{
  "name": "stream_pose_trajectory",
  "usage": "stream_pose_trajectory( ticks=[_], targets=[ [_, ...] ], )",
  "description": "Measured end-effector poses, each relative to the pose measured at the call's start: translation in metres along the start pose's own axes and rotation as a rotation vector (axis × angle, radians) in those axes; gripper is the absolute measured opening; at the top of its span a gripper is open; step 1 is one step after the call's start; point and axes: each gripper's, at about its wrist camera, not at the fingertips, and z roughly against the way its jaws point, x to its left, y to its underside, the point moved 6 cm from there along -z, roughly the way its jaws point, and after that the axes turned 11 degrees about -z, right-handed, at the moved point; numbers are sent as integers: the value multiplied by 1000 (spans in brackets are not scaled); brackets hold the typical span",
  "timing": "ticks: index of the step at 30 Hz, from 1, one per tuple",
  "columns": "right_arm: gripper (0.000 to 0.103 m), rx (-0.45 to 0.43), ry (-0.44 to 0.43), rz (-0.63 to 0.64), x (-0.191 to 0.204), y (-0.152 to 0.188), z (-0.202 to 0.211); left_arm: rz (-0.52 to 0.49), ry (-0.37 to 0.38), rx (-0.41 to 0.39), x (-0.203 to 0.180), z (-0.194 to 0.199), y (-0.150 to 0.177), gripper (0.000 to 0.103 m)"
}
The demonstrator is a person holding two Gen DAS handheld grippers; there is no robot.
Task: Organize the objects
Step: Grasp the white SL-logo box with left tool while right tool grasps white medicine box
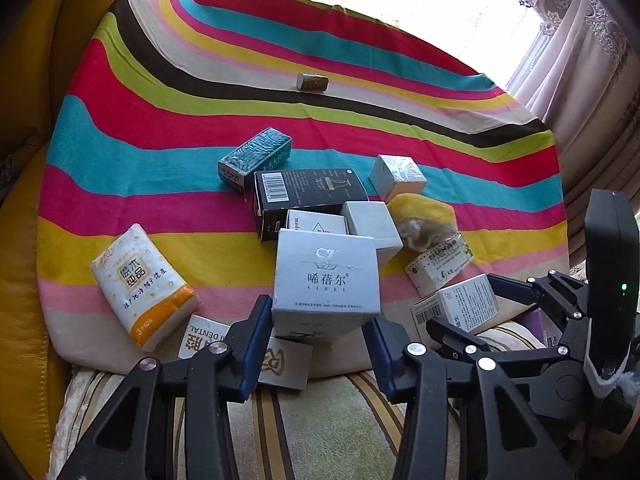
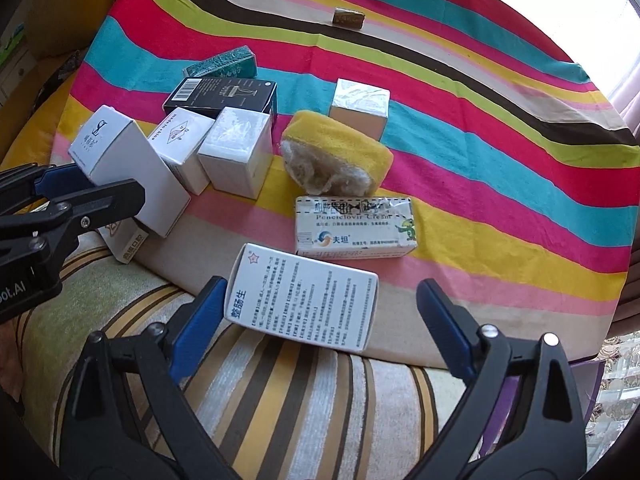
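Note:
My left gripper [image 1: 318, 334] is shut on a grey-white SIBEL box [image 1: 326, 280], held tilted above a flat dental box [image 1: 200, 338]; the box also shows in the right wrist view [image 2: 120, 168]. My right gripper [image 2: 320, 320] is open around a white medicine box [image 2: 304, 300] lying on the cloth's front edge; its left pad touches the box, the right pad is apart. Behind lie a Penciclovir cream box [image 2: 356, 226], a yellow sponge [image 2: 340, 148], a small white box [image 2: 236, 152], another white box [image 2: 182, 146], a black box [image 1: 308, 196] and a teal box [image 1: 254, 156].
A striped cloth [image 1: 160, 128] covers the seat. A tissue pack [image 1: 144, 286] lies at the left. A silver box [image 1: 396, 176] and a small brown packet [image 1: 312, 81] lie farther back. A striped cushion [image 2: 280, 400] is in front, yellow upholstery [image 1: 24, 280] at the left, and curtains [image 1: 580, 40] at the right.

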Motion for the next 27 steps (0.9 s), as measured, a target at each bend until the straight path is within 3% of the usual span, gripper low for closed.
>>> stream_pose_trajectory(
  ticks=[1, 14, 27],
  targets=[
    [76, 1, -3, -5, -1, 1, -1, 5, 2, -4, 0, 1, 1, 46],
    [76, -82, -10, -8, -4, 10, 26, 76, 20, -93, -4, 37, 11, 43],
    [76, -142, -20, -63, -24, 34, 64, 69, 73, -142, -34, 73, 30, 43]
  ],
)
